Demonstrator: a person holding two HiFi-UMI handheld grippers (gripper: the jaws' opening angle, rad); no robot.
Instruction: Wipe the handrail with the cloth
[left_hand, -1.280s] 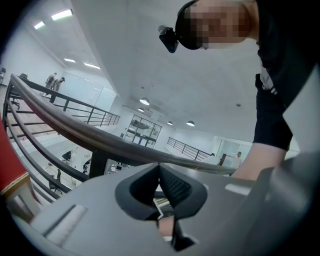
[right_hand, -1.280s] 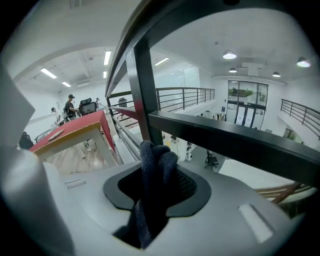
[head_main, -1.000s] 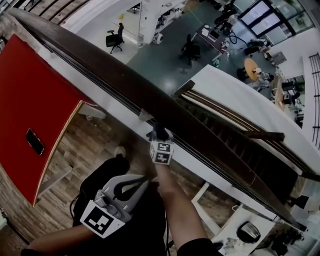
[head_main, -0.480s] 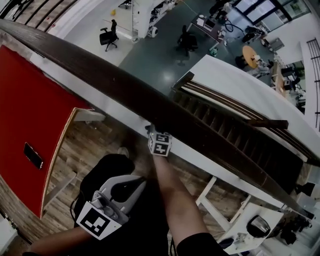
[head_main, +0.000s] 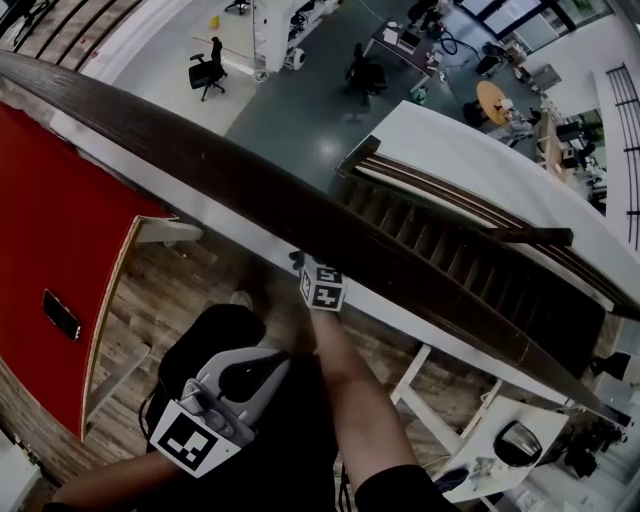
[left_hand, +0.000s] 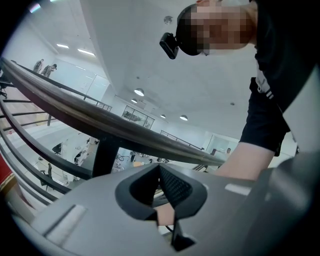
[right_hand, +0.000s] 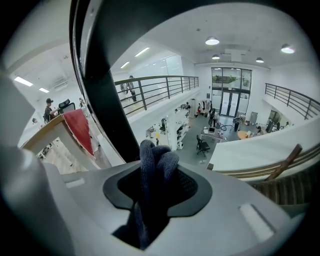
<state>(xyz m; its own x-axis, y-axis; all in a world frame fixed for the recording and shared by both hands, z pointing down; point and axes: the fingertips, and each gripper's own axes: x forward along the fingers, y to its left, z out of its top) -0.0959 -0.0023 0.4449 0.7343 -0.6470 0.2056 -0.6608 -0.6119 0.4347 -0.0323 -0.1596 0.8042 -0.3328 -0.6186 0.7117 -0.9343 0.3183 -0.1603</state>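
Observation:
A dark wooden handrail (head_main: 200, 165) runs from the upper left to the lower right of the head view. My right gripper (head_main: 303, 266) is shut on a dark blue-grey knitted cloth (right_hand: 155, 165), and its tip sits against the rail's near edge. The rail passes close by as a black band (right_hand: 100, 75) in the right gripper view. My left gripper (head_main: 281, 360) hangs low by the person's body, well short of the rail, jaws together with nothing between them. In the left gripper view the handrail (left_hand: 100, 120) crosses above the shut jaws.
A red panel (head_main: 50, 230) with a dark phone (head_main: 60, 315) on it lies at the left. Beyond the rail is a drop to an office floor with chairs (head_main: 205, 72). A staircase (head_main: 450, 250) descends at the right. White furniture (head_main: 470, 440) stands at the lower right.
The head view has drifted a little, so the rail sits slightly differently in the frame. The right gripper stays at the rail with the cloth. The left gripper has barely moved.

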